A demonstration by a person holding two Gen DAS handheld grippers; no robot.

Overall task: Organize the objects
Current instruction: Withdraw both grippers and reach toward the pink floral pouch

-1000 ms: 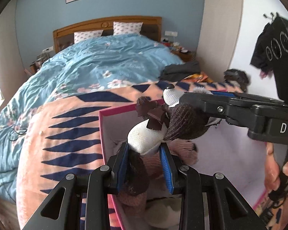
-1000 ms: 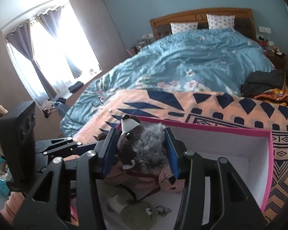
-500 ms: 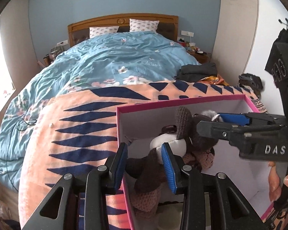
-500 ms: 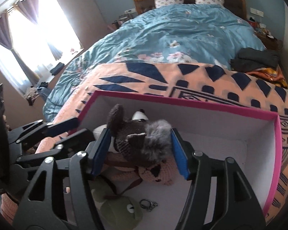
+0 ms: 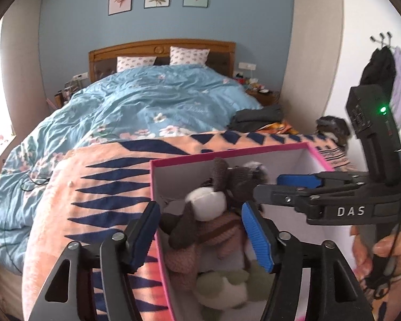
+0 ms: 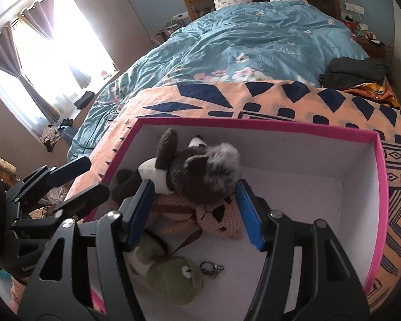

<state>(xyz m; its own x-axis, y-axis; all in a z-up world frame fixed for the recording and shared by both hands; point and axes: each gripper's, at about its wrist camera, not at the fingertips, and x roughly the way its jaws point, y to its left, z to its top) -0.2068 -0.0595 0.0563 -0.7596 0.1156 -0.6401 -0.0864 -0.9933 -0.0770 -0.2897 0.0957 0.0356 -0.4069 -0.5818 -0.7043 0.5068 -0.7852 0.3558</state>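
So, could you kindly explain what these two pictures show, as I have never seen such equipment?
No robot here: a person holds a two-finger gripper in each hand, each with a wide-angle camera looking along its fingers. One picture comes from the left gripper, the other from the right gripper. On the patterned blanket stands a pink-rimmed box holding a green frog toy, a pink crocheted toy, a key ring and, on top, a brown plush dog. Both grippers straddle the dog; the left jaws are opening and neither seems to squeeze it.
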